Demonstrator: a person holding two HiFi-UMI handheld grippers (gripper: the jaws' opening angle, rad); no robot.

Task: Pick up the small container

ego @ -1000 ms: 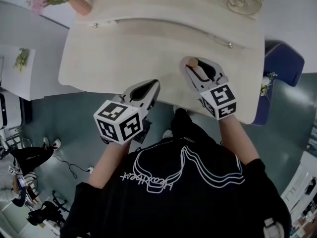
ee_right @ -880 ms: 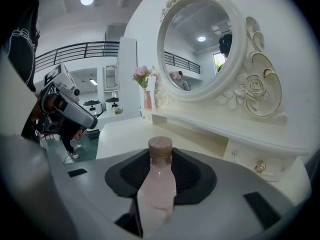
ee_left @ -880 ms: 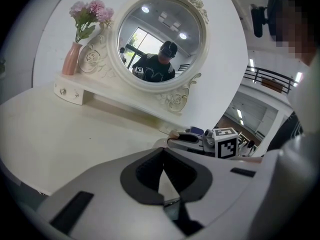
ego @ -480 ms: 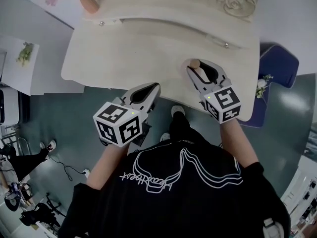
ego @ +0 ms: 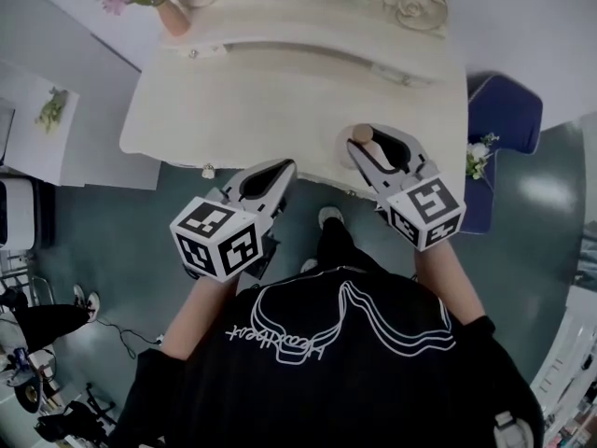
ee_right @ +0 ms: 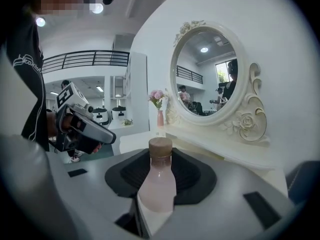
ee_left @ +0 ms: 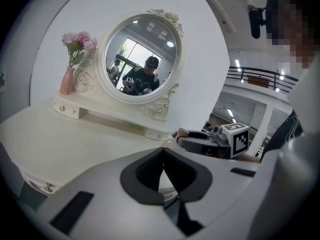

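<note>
The small container is a pale pink bottle (ee_right: 158, 181) with a brown cap (ego: 362, 133). It stands upright between the jaws of my right gripper (ego: 376, 150), which is shut on its body (ee_right: 158, 186). It is held over the front right part of the cream dressing table (ego: 270, 96). My left gripper (ego: 267, 179) hangs just off the table's front edge. Its dark pads (ee_left: 150, 170) meet at the tips with nothing between them. From the left gripper view the right gripper (ee_left: 210, 140) shows at the right.
An oval mirror (ee_left: 137, 59) in a carved white frame stands at the back of the table. A pink vase with pink flowers (ego: 170, 12) is at the back left. A blue seat (ego: 504, 110) with a small bouquet (ego: 478, 155) stands right of the table.
The head view has shifted, and both grippers now sit nearer the table's front edge. The right gripper keeps its hold on the bottle. The left stays shut.
</note>
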